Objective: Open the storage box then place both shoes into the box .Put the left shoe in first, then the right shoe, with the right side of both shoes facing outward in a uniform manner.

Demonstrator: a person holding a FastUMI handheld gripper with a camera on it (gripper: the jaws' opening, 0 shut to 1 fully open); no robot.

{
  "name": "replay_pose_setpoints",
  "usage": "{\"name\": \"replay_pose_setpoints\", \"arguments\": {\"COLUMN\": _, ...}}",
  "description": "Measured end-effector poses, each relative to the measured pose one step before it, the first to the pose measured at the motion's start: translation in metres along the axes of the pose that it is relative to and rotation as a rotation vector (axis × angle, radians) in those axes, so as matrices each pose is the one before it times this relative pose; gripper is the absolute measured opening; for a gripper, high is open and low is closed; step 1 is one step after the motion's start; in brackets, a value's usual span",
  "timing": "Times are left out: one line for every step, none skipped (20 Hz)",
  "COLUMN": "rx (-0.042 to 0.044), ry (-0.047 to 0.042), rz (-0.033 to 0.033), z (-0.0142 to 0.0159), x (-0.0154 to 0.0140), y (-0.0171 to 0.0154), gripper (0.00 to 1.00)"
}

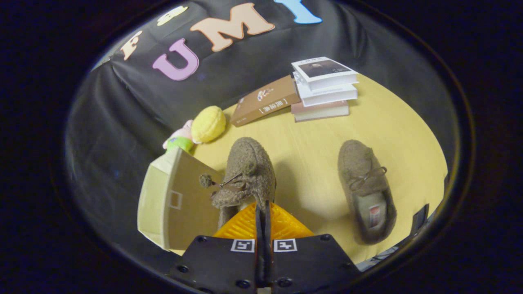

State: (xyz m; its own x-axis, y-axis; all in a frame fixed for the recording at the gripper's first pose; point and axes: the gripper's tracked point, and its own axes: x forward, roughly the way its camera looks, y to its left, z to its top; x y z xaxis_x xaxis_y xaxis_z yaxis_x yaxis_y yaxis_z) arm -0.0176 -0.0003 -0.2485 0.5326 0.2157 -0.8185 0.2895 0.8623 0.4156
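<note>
On the round yellow wooden table (310, 134), an open beige cardboard storage box (171, 204) is seen at nine o'clock. A fuzzy brown shoe (249, 171) appears pinched by the nearly closed gripper (262, 210); its matching shoe (365, 190) lies at three o'clock.

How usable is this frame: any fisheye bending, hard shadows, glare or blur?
Gripper view: strong fisheye, the table edge bows into a curve; focus is sharp enough for the fleece on both shoes. The held left shoe, pinched by the shut tool, casts a soft shadow toward the right shoe. The open storage box shows no glare.
</note>
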Motion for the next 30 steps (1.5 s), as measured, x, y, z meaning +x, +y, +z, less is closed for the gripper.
{"name": "replay_pose_setpoints", "arguments": {"rx": 0.00172, "ry": -0.01329, "rz": 0.01308, "z": 0.00476, "x": -0.00796, "y": 0.01504, "gripper": 0.03}}
{"name": "replay_pose_setpoints", "arguments": {"rx": 0.00132, "ry": -0.01823, "rz": 0.01586, "z": 0.00662, "x": -0.00683, "y": 0.01746, "gripper": 0.03}}
{"name": "replay_pose_setpoints", "arguments": {"rx": 0.00346, "ry": -0.01008, "rz": 0.01711, "z": 0.00249, "x": -0.00476, "y": 0.01752, "gripper": 0.03}}
{"name": "replay_pose_setpoints", "arguments": {"rx": 0.01316, "ry": -0.00546, "rz": 0.02219, "z": 0.00327, "x": -0.00324, "y": 0.01875, "gripper": 0.03}}
{"name": "replay_pose_setpoints", "arguments": {"rx": 0.01518, "ry": -0.01098, "rz": 0.02864, "z": 0.00241, "x": -0.00429, "y": 0.02220, "gripper": 0.03}}
{"name": "replay_pose_setpoints", "arguments": {"rx": 0.00889, "ry": -0.00203, "rz": 0.02413, "z": 0.00023, "x": 0.00002, "y": 0.02124, "gripper": 0.03}}
{"name": "replay_pose_setpoints", "arguments": {"rx": 0.00939, "ry": -0.00720, "rz": 0.02589, "z": -0.00123, "x": 0.00213, "y": 0.01953, "gripper": 0.03}}
{"name": "replay_pose_setpoints", "arguments": {"rx": 0.00369, "ry": -0.00035, "rz": 0.01601, "z": -0.00381, "x": 0.00583, "y": 0.01805, "gripper": 0.03}}
{"name": "replay_pose_setpoints", "arguments": {"rx": -0.00022, "ry": 0.00726, "rz": 0.01269, "z": -0.00679, "x": 0.00790, "y": 0.01467, "gripper": 0.03}}
{"name": "replay_pose_setpoints", "arguments": {"rx": -0.00500, "ry": 0.00901, "rz": 0.00218, "z": -0.00811, "x": 0.01046, "y": 0.01309, "gripper": 0.03}}
{"name": "replay_pose_setpoints", "arguments": {"rx": -0.00486, "ry": 0.01537, "rz": -0.00419, "z": -0.01019, "x": 0.00885, "y": 0.01071, "gripper": 0.03}}
{"name": "replay_pose_setpoints", "arguments": {"rx": -0.00784, "ry": 0.01255, "rz": -0.01010, "z": -0.01074, "x": 0.01128, "y": 0.00929, "gripper": 0.03}}
{"name": "replay_pose_setpoints", "arguments": {"rx": -0.01241, "ry": 0.01488, "rz": -0.01700, "z": -0.01058, "x": 0.01284, "y": 0.00540, "gripper": 0.03}}
{"name": "replay_pose_setpoints", "arguments": {"rx": -0.00931, "ry": 0.01751, "rz": -0.01858, "z": -0.01061, "x": 0.01360, "y": 0.00436, "gripper": 0.03}}
{"name": "replay_pose_setpoints", "arguments": {"rx": -0.00543, "ry": 0.02042, "rz": -0.01830, "z": -0.01193, "x": 0.01201, "y": 0.00372, "gripper": 0.03}}
{"name": "replay_pose_setpoints", "arguments": {"rx": 0.00024, "ry": 0.02038, "rz": -0.01740, "z": -0.01051, "x": 0.01183, "y": 0.00402, "gripper": 0.03}}
{"name": "replay_pose_setpoints", "arguments": {"rx": -0.00178, "ry": 0.01989, "rz": -0.01280, "z": -0.00993, "x": 0.01016, "y": 0.00463, "gripper": 0.03}}
{"name": "replay_pose_setpoints", "arguments": {"rx": -0.00435, "ry": 0.02091, "rz": -0.01245, "z": -0.01008, "x": 0.00311, "y": 0.00517, "gripper": 0.03}}
{"name": "replay_pose_setpoints", "arguments": {"rx": -0.00703, "ry": 0.01673, "rz": -0.01330, "z": -0.00760, "x": 0.01023, "y": 0.00218, "gripper": 0.03}}
{"name": "replay_pose_setpoints", "arguments": {"rx": -0.00753, "ry": 0.01966, "rz": -0.01518, "z": -0.00689, "x": 0.00923, "y": 0.00183, "gripper": 0.03}}
{"name": "replay_pose_setpoints", "arguments": {"rx": -0.00640, "ry": 0.01684, "rz": -0.01666, "z": -0.00681, "x": 0.00935, "y": 0.00137, "gripper": 0.03}}
{"name": "replay_pose_setpoints", "arguments": {"rx": -0.01267, "ry": 0.02025, "rz": -0.01609, "z": -0.00598, "x": 0.00929, "y": 0.00139, "gripper": 0.03}}
{"name": "replay_pose_setpoints", "arguments": {"rx": -0.01693, "ry": 0.02235, "rz": -0.01450, "z": -0.00748, "x": 0.00813, "y": 0.00142, "gripper": 0.03}}
{"name": "replay_pose_setpoints", "arguments": {"rx": -0.02069, "ry": 0.01965, "rz": -0.01973, "z": -0.00677, "x": 0.00718, "y": -0.00025, "gripper": 0.03}}
{"name": "replay_pose_setpoints", "arguments": {"rx": -0.01678, "ry": 0.01958, "rz": -0.00960, "z": -0.00717, "x": 0.00519, "y": 0.00052, "gripper": 0.04}}
{"name": "replay_pose_setpoints", "arguments": {"rx": -0.01357, "ry": 0.01517, "rz": 0.00905, "z": -0.00347, "x": 0.00027, "y": 0.00143, "gripper": 0.09}}
{"name": "replay_pose_setpoints", "arguments": {"rx": -0.01117, "ry": 0.00182, "rz": 0.00017, "z": 0.00206, "x": 0.01246, "y": 0.00021, "gripper": 0.14}}
{"name": "replay_pose_setpoints", "arguments": {"rx": -0.01503, "ry": 0.00013, "rz": 0.01794, "z": -0.00080, "x": -0.00562, "y": 0.00215, "gripper": 0.19}}
{"name": "replay_pose_setpoints", "arguments": {"rx": -0.01459, "ry": -0.01807, "rz": 0.03276, "z": 0.00428, "x": -0.00653, "y": 0.00545, "gripper": 0.31}}
{"name": "replay_pose_setpoints", "arguments": {"rx": -0.01980, "ry": -0.02708, "rz": 0.03571, "z": 0.00655, "x": -0.00942, "y": 0.00379, "gripper": 0.42}}
